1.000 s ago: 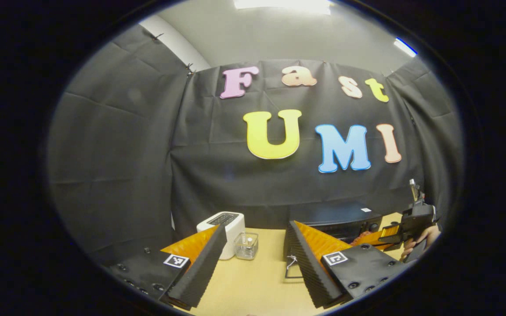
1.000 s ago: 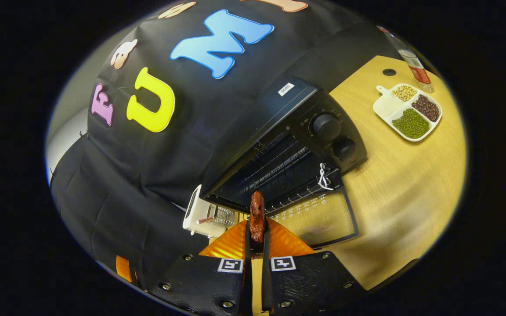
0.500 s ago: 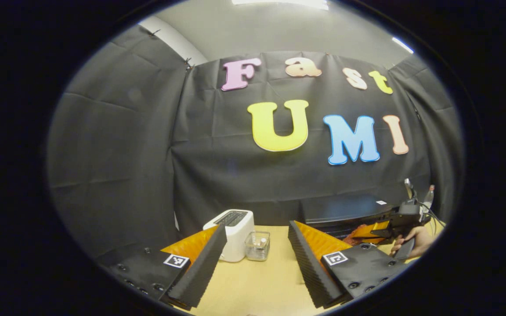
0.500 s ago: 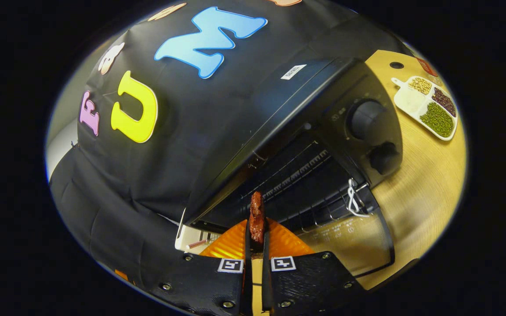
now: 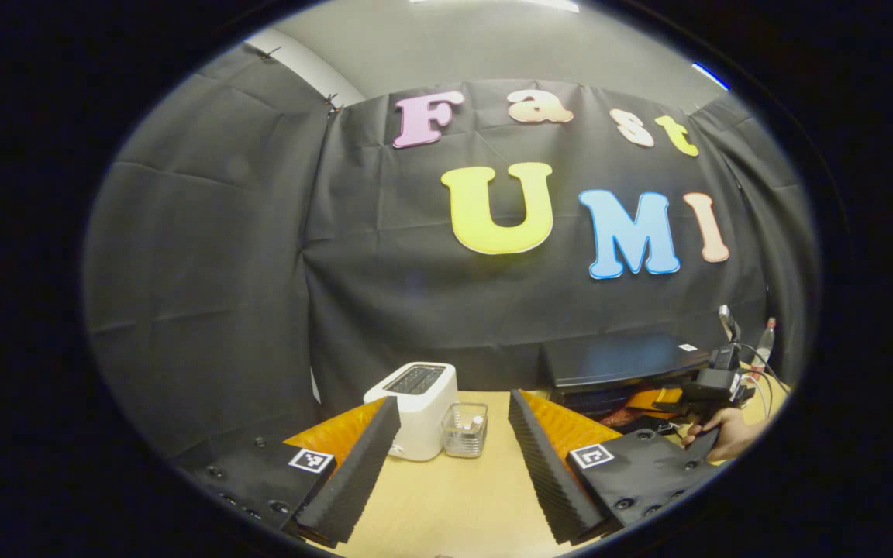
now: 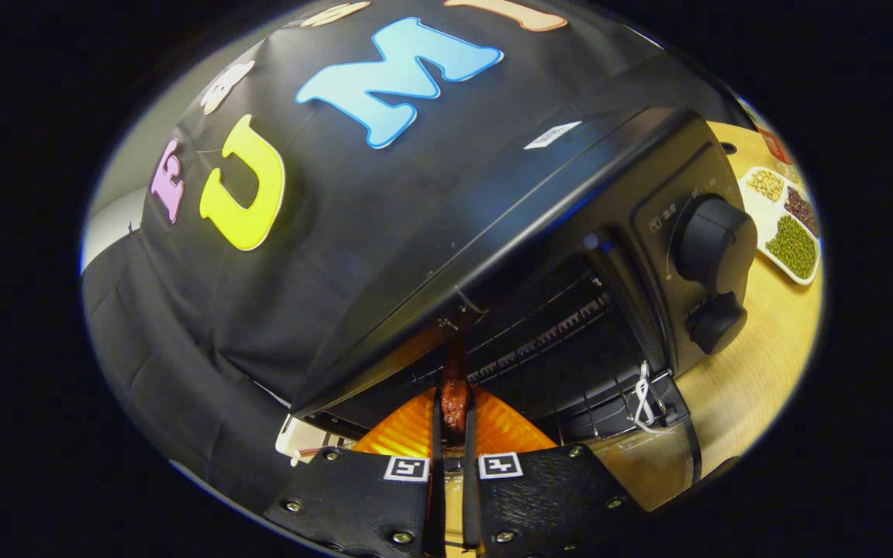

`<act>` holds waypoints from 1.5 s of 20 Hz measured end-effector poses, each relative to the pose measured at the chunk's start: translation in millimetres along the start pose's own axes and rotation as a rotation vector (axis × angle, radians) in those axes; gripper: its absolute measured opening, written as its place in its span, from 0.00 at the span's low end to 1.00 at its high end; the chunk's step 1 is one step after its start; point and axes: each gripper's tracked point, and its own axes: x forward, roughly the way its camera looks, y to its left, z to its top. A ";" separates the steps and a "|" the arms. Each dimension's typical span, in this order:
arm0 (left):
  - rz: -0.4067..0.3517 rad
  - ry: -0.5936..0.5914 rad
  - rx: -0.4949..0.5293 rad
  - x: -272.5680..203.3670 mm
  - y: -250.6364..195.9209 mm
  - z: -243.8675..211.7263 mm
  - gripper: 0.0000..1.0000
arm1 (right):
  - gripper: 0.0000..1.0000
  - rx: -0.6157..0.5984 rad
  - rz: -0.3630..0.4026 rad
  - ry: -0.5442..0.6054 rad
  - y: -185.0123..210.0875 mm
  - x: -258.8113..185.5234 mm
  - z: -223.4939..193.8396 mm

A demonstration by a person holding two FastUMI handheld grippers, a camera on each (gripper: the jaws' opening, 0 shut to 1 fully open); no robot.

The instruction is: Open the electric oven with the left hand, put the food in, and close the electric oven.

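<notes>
The left tongs (image 5: 454, 453) stood spread wide apart; the right tongs (image 6: 453, 403) were pressed nearly together, a hand (image 5: 725, 435) gripping their handle.

Each gripper carries black plates studded with round screws, and a small square black-and-white marker sits on each plate near the finger roots. On the left gripper (image 5: 453, 465) the fingers (image 5: 547, 473) are ribbed wedges. The right gripper (image 6: 453, 422) trails thin cables behind it.
</notes>
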 end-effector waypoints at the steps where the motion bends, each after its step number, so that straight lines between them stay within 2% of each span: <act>1: 0.001 0.001 0.001 -0.1 0.0 0.2 0.91 | 0.13 -0.031 -0.024 -0.013 -4.2 0.4 1.7; 5: -0.008 -0.006 0.002 -3.6 -4.0 4.2 0.99 | 0.35 -0.123 -0.120 -0.021 -30.8 -1.1 4.8; 6: -0.009 -0.007 0.003 -5.0 -4.8 5.5 0.95 | 0.41 -0.135 -0.132 -0.017 -33.7 -3.0 4.7; 7: -0.009 -0.006 0.004 -5.3 -6.1 4.0 0.95 | 0.42 -0.163 -0.162 -0.025 -41.8 -5.4 6.9; 8: -0.011 -0.006 0.006 -6.9 -7.9 4.9 0.95 | 0.55 -0.195 -0.177 -0.036 -45.4 -8.0 11.1; 10: -0.014 -0.007 0.013 -10.1 -12.4 4.5 0.95 | 0.60 -0.245 -0.175 -0.065 -41.8 -15.1 16.8; 12: -0.021 -0.010 0.020 -15.0 -18.4 5.4 0.95 | 0.97 -0.285 -0.179 -0.092 -40.0 -26.4 27.0; 15: -0.040 -0.015 0.017 -23.1 -32.0 6.7 0.95 | 0.97 -0.350 -0.169 -0.110 -30.4 -50.8 37.0; 20: -0.092 0.002 0.005 -31.3 -68.7 -7.0 0.95 | 0.97 -0.475 -0.133 -0.187 -8.6 -116.3 68.9; 21: -0.108 0.010 0.004 -32.8 -77.9 -12.6 0.95 | 0.97 -0.487 -0.122 -0.202 -3.8 -130.5 73.5; 22: -0.128 0.025 0.004 -34.3 -88.2 -19.2 0.91 | 0.98 -0.490 -0.115 -0.215 -0.3 -145.2 78.6; 23: -0.146 0.036 0.006 -35.5 -98.1 -27.3 0.95 | 0.98 -0.494 -0.108 -0.228 1.5 -159.6 83.0; 24: -0.164 0.050 0.008 -36.8 -107.6 -34.3 0.91 | 0.98 -0.500 -0.111 -0.242 1.0 -173.8 87.0; 25: -0.186 0.064 0.008 -38.2 -118.9 -41.3 0.95 | 0.98 -0.511 -0.114 -0.259 -0.8 -189.3 92.3; 26: -0.206 0.077 0.006 -39.4 -130.2 -47.2 0.91 | 0.98 -0.526 -0.117 -0.278 -1.5 -204.2 97.2; 30: -0.289 0.157 -0.017 -38.6 -174.5 -79.3 0.91 | 0.98 -0.550 -0.122 -0.304 -4.7 -256.6 100.4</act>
